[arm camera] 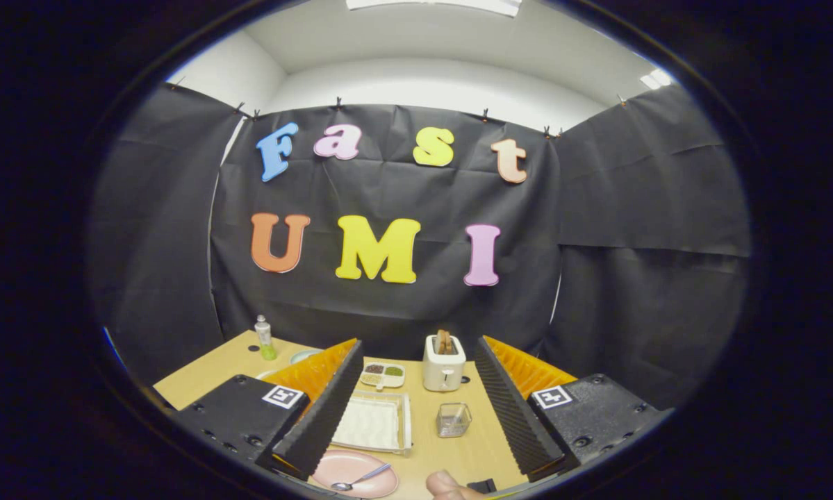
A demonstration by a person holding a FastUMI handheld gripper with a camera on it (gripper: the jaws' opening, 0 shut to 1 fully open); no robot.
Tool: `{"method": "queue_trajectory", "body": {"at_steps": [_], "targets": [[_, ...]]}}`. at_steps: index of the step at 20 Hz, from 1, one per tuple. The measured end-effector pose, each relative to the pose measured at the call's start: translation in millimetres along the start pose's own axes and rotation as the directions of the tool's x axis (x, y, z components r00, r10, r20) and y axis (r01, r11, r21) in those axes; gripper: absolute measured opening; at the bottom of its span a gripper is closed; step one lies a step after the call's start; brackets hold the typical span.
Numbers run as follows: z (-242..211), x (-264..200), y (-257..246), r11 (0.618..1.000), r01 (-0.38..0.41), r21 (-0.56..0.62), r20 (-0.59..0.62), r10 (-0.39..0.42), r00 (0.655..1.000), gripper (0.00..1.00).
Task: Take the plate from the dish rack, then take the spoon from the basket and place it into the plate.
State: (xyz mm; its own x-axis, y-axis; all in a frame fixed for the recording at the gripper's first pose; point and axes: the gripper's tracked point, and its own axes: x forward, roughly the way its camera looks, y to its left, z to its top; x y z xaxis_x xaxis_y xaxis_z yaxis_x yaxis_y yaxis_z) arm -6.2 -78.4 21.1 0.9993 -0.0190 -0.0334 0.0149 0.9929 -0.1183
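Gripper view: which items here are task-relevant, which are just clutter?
Task-relevant:
- pink plate, near the gripper, which is open and holds nothing
- spoon, lying in that plate
- clear basket, between the fingers

Clutter:
- toaster with toast in it
- white tray
- divided snack dish
- small bottle
- fingertip of a person, at the near edge

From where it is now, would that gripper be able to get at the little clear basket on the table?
Probably yes. The gripper has its fingers wide open, and the clear basket stands between them on bare table, nothing in front of it. The toaster sits well beyond.
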Motion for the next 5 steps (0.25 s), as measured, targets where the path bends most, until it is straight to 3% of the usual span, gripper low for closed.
{"method": "queue_trajectory", "body": {"at_steps": [5], "targets": [[5.6,-9.2,9.7,1.000,-0.015,0.003,0.027,0.015,1.000,1.00]]}}
